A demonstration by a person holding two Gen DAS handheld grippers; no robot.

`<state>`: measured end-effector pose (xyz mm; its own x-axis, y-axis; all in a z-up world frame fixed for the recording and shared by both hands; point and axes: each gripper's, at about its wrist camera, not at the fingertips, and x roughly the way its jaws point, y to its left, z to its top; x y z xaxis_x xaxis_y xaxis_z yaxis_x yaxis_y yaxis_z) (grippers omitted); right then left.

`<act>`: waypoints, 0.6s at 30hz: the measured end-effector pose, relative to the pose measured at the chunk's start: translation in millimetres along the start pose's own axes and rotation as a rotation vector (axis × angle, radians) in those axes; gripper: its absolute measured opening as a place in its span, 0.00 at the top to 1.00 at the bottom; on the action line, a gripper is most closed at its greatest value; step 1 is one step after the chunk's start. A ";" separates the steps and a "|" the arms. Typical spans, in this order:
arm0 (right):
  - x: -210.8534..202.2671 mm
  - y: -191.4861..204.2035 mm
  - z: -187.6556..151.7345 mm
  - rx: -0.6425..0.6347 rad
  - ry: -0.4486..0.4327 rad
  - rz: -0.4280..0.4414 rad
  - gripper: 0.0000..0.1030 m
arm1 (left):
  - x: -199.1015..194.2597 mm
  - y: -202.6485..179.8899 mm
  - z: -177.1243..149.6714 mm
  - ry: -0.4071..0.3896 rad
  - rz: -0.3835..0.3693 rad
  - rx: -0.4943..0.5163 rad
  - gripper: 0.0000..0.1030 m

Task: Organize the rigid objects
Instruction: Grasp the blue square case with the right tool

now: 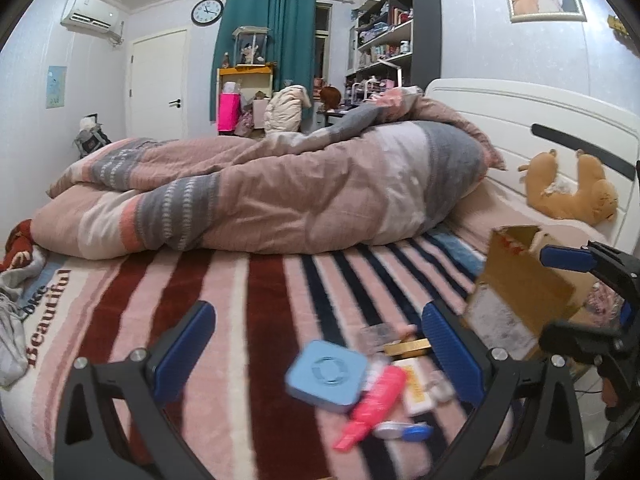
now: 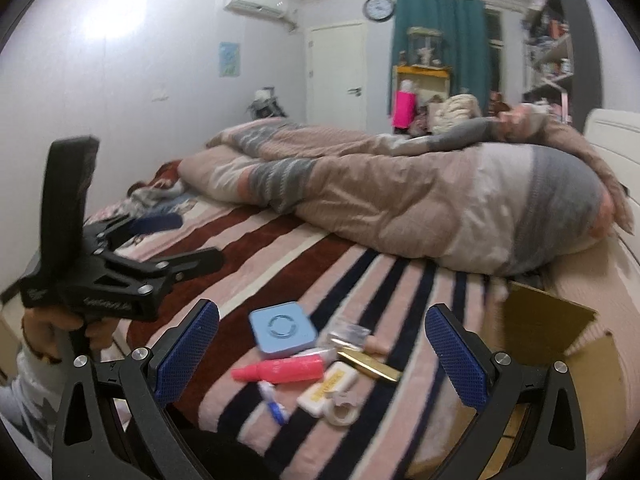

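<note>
A pile of small objects lies on the striped blanket (image 2: 360, 280): a light blue square case (image 1: 326, 376) (image 2: 282, 332), a pink tube (image 1: 374, 410) (image 2: 280, 372), a gold bar-shaped item (image 2: 368, 364), a white and yellow packet (image 2: 328, 390), a tape roll (image 2: 342, 410) and a clear packet (image 2: 348, 334). An open cardboard box (image 1: 520, 288) (image 2: 548, 320) stands to their right. My left gripper (image 1: 316, 344) (image 2: 180, 240) is open above the pile's left side. My right gripper (image 2: 320, 344) (image 1: 568, 300) is open and empty, near the box.
A rolled pink and grey duvet (image 1: 280, 192) fills the far half of the bed. A tan plush toy (image 1: 568, 188) leans on the white headboard (image 1: 520, 120). Crumpled clothes (image 1: 16, 280) lie at the bed's left edge. Shelves and a door stand beyond.
</note>
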<state>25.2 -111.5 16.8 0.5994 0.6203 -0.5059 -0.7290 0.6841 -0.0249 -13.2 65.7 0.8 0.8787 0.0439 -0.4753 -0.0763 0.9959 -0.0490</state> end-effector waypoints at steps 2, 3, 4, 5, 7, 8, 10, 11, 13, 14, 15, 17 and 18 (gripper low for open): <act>21.1 14.5 2.6 -0.022 0.040 0.028 0.00 | 5.7 15.9 -2.5 0.009 0.002 0.007 0.00; 32.9 19.4 3.6 -0.035 0.061 0.041 0.00 | 9.4 23.7 -3.5 0.017 0.004 0.009 0.00; 45.1 23.5 3.8 -0.048 0.082 0.053 0.00 | 14.7 32.8 -4.3 0.031 0.008 0.011 0.00; 58.9 29.1 2.5 -0.060 0.106 0.066 0.00 | 19.2 39.7 -5.9 0.043 0.010 0.013 0.00; 87.0 38.8 -2.3 -0.076 0.156 0.089 0.00 | 29.1 52.0 -9.5 0.074 0.010 0.015 0.00; 104.5 40.3 -6.3 -0.088 0.193 0.107 0.00 | 34.5 57.5 -11.5 0.090 0.004 0.015 0.00; 135.9 49.1 -16.1 -0.116 0.258 0.130 0.00 | 45.4 68.0 -16.9 0.120 -0.012 0.006 0.01; 151.3 52.5 -21.7 -0.131 0.296 0.126 0.00 | 50.7 72.6 -20.3 0.133 -0.029 -0.002 0.01; 181.1 54.2 -34.0 -0.161 0.367 0.117 0.00 | 60.4 78.4 -26.7 0.160 -0.055 -0.013 0.01; 192.3 54.8 -39.0 -0.169 0.392 0.116 0.00 | 64.8 80.1 -30.1 0.170 -0.054 -0.012 0.01; 203.6 53.7 -43.7 -0.166 0.419 0.121 0.00 | 69.2 81.6 -32.9 0.178 -0.050 -0.008 0.01; 216.4 45.4 -49.9 -0.144 0.453 0.146 0.00 | 76.9 84.6 -37.7 0.193 -0.057 -0.007 0.01; 222.0 41.4 -51.0 -0.132 0.464 0.157 0.00 | 80.7 86.8 -39.5 0.198 -0.068 -0.013 0.01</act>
<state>111.2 34.9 -140.4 0.2910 0.4558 -0.8412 -0.8523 0.5230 -0.0114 32.5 152.6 -76.5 0.7721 -0.0412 -0.6341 -0.0271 0.9949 -0.0977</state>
